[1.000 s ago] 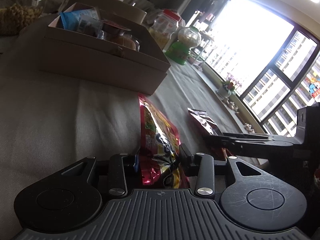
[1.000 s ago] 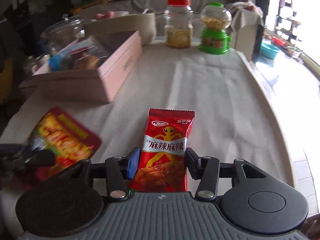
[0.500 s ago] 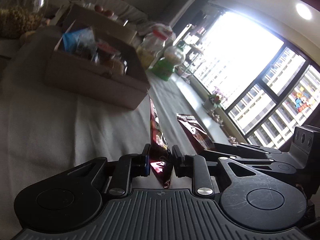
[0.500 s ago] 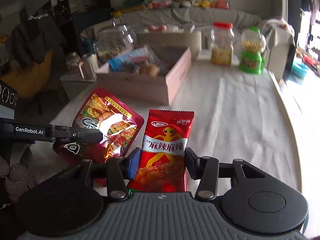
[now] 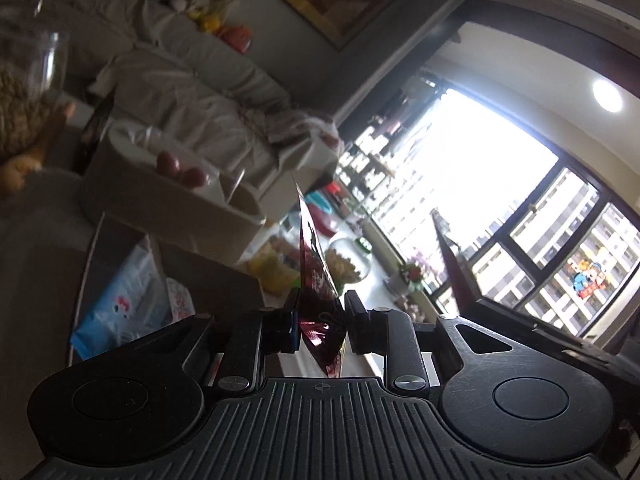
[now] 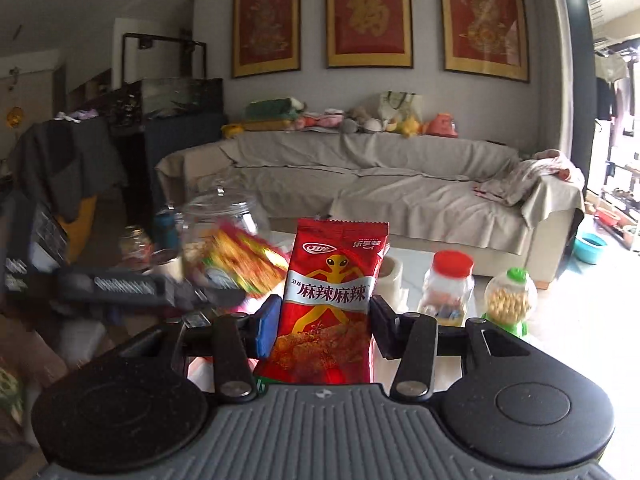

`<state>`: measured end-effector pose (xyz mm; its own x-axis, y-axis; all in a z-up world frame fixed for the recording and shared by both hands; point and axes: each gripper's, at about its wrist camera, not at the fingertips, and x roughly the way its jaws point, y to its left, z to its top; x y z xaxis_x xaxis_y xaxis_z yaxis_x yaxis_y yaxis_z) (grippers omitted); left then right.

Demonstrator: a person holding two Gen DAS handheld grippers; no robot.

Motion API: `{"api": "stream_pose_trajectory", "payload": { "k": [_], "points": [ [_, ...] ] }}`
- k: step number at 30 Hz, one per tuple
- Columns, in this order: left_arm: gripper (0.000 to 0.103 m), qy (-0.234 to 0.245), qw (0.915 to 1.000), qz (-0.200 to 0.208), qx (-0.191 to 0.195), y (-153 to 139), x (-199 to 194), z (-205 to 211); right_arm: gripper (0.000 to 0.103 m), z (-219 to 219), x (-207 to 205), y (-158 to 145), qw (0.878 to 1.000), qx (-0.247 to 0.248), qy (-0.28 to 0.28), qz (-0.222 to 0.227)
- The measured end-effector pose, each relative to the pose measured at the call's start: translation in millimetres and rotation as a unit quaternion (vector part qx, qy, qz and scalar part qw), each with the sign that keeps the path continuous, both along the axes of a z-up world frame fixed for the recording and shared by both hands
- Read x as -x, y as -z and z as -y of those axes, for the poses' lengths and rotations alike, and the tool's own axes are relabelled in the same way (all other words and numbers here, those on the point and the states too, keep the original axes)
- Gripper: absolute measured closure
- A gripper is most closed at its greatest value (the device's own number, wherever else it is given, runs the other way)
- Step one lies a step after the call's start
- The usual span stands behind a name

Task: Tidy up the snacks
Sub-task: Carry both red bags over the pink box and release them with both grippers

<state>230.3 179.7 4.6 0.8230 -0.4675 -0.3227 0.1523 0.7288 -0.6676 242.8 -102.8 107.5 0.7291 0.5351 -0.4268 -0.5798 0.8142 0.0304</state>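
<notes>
Sofa behind, both tongs pinch packets upright — left tongs point(image 5: 319, 314) the foil packet point(image 5: 316, 280), right tongs point(image 6: 323, 322) the red packet point(image 6: 332, 304).

Two snack packets are in the air: one red packet with a yellow figure point(image 6: 332, 304) and one dark red foil pouch point(image 5: 316, 280). Two grippers hold them, the right gripper point(image 6: 322, 330) and the left gripper point(image 5: 320, 316), one packet each. On the wall hang three framed red pictures point(image 6: 369, 14). One plastic jar with a red lid point(image 6: 448, 290) stands beside one green-capped candy dispenser point(image 6: 510, 300). One covered sofa point(image 6: 400, 196) sits behind.
</notes>
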Motion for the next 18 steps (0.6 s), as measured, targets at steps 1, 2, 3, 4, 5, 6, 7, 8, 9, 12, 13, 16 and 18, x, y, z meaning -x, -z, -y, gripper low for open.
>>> {"api": "stream_pose_trajectory", "payload": {
  "k": [1, 2, 3, 4, 5, 6, 7, 8, 9, 12, 13, 16, 18],
  "points": [
    [0.077, 0.005, 0.9995, -0.029, -0.010, 12.6, -16.6, -1.0, 0.056, -5.3, -8.1, 1.9, 1.000, 0.005, 0.003, -0.007],
    [0.078, -0.001, 0.9982, -0.052, -0.030, 23.8, -29.1, -0.9, 0.056, -10.5, -15.0, 4.2, 1.000, 0.009, 0.004, -0.017],
    [0.075, -0.012, 0.9966, -0.062, -0.053, 32.5, -36.4, -1.5, 0.056, -14.7, -22.3, 8.3, 0.999, 0.011, 0.003, -0.030],
    [0.075, -0.023, 0.9944, -0.071, -0.074, 38.4, -40.6, -1.9, 0.056, -19.3, -30.3, 11.5, 0.999, 0.012, 0.001, -0.043],
    [0.076, -0.027, 0.9935, -0.076, -0.081, 42.0, -42.0, -3.8, 0.056, -22.9, -38.3, 16.0, 0.998, 0.011, -0.001, -0.057],
    [0.075, -0.025, 0.9944, -0.073, -0.073, 44.1, -40.1, -9.1, 0.056, -27.3, -46.5, 21.2, 0.997, 0.011, -0.004, -0.071],
    [0.075, -0.023, 0.9956, -0.064, -0.064, 43.6, -36.9, -13.8, 0.056, -32.5, -55.0, 27.1, 0.996, 0.010, -0.007, -0.086],
    [0.075, -0.029, 0.9965, -0.054, -0.058, 40.3, -33.1, -20.4, 0.056, -38.1, -63.1, 34.1, 0.995, 0.009, -0.009, -0.100],
    [0.075, -0.041, 0.9964, -0.044, -0.060, 36.4, -25.8, -25.7, 0.056, -44.1, -69.5, 42.6, 0.993, 0.008, -0.010, -0.115],
    [0.075, -0.092, 0.9875, -0.045, -0.120, 25.8, -8.7, -31.4, 0.056, -62.2, -90.6, 70.1, 0.984, -0.002, -0.010, -0.178],
    [0.075, -0.106, 0.9825, -0.050, -0.145, 22.9, -4.7, -31.0, 0.056, -67.4, -99.6, 79.9, 0.978, -0.012, -0.011, -0.206],
    [0.075, -0.121, 0.9709, -0.052, -0.200, 20.7, 10.3, -27.5, 0.056, -83.4, -114.0, 110.3, 0.961, -0.033, -0.016, -0.275],
    [0.075, -0.127, 0.9633, -0.052, -0.231, 20.0, 20.0, -20.8, 0.056, -98.5, -115.2, 125.1, 0.962, -0.018, -0.013, -0.271]
  ]
}}
